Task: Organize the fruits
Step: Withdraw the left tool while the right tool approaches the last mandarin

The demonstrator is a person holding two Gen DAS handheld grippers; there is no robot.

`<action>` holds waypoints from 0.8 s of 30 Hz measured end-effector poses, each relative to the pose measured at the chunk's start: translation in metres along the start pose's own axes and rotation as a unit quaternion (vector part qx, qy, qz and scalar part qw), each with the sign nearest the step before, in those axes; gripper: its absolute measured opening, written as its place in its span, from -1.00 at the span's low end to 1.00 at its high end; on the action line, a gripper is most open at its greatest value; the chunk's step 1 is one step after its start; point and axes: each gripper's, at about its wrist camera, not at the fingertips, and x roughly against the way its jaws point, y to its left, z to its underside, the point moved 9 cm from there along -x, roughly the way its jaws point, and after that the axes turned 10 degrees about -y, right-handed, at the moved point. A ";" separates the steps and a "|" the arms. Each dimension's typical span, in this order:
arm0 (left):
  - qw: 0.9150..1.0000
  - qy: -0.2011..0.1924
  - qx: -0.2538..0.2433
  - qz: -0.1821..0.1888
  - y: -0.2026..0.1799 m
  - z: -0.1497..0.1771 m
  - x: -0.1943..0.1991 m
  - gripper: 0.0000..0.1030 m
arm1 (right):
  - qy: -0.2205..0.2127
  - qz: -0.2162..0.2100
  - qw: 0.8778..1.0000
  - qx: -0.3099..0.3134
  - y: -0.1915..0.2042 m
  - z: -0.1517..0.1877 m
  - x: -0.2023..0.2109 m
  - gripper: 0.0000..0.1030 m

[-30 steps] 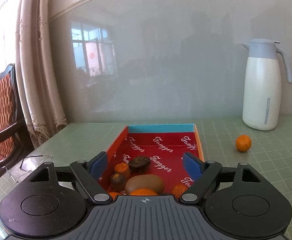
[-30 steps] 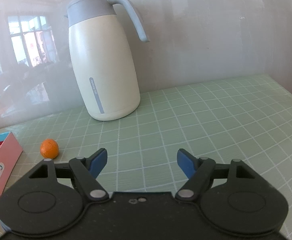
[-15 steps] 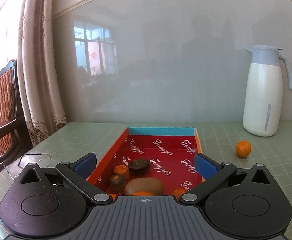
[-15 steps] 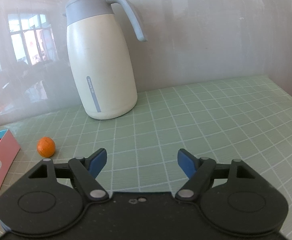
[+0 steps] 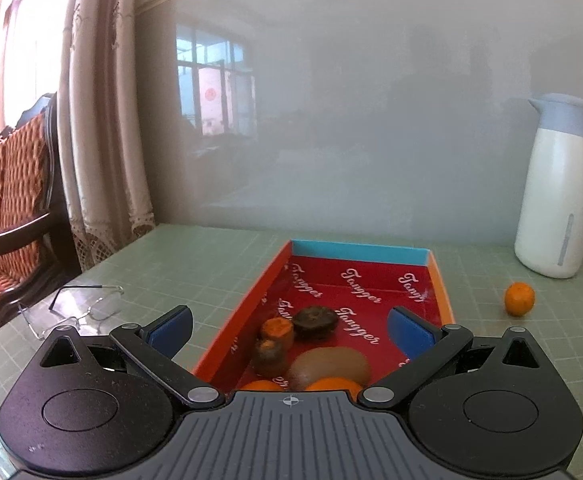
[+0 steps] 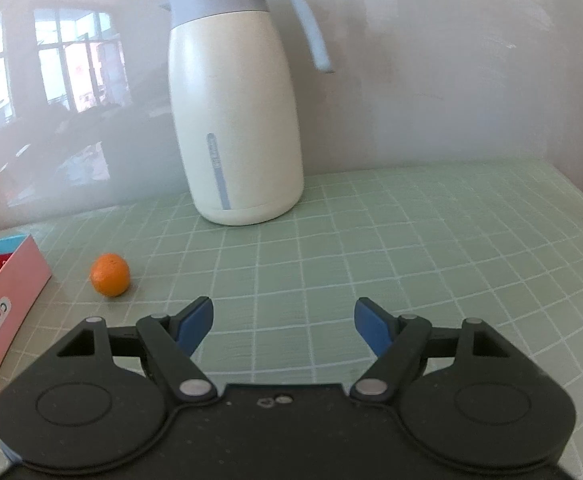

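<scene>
A red box lid [image 5: 437,284] with a blue far wall lies on the green checked table and holds several fruits: a kiwi [image 5: 331,362], a dark round fruit [image 5: 315,320], an orange piece [image 5: 277,332] and tangerines [image 5: 331,385] at its near end. My left gripper [image 5: 289,330] hangs wide open over the lid's near end with nothing between its pads. One loose tangerine [image 5: 519,299] [image 6: 110,274] rests on the table right of the lid. My right gripper [image 6: 283,322] is open and empty, to the right of that tangerine.
A white jug with a grey-blue lid [image 6: 237,120] [image 5: 557,192] stands by the back wall. A pair of glasses [image 5: 75,308] lies left of the lid near the table edge. A chair [image 5: 7,208] and curtain are beyond the left edge.
My left gripper's jaws have spread wider and it has drawn back a little from the lid. In the right wrist view the jug and tangerine have shifted to the right.
</scene>
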 end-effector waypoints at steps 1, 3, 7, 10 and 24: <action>1.000 0.002 0.000 0.000 0.001 0.001 -0.001 0.99 | 0.000 -0.001 1.000 0.003 0.002 0.000 0.000 0.51; 1.000 0.002 -0.002 -0.001 0.001 0.003 -0.002 0.99 | -0.001 -0.004 1.000 0.005 0.006 0.000 0.000 0.51; 1.000 0.006 -0.004 -0.005 0.006 0.006 -0.005 0.99 | 0.002 -0.009 1.000 0.007 0.016 0.001 -0.002 0.51; 1.000 0.003 -0.002 -0.013 0.014 0.007 -0.005 0.99 | 0.002 -0.016 1.000 0.011 0.028 0.002 -0.003 0.51; 0.995 0.020 0.022 -0.095 0.092 0.026 -0.018 0.99 | -0.016 -0.079 0.996 0.048 0.101 0.004 -0.013 0.51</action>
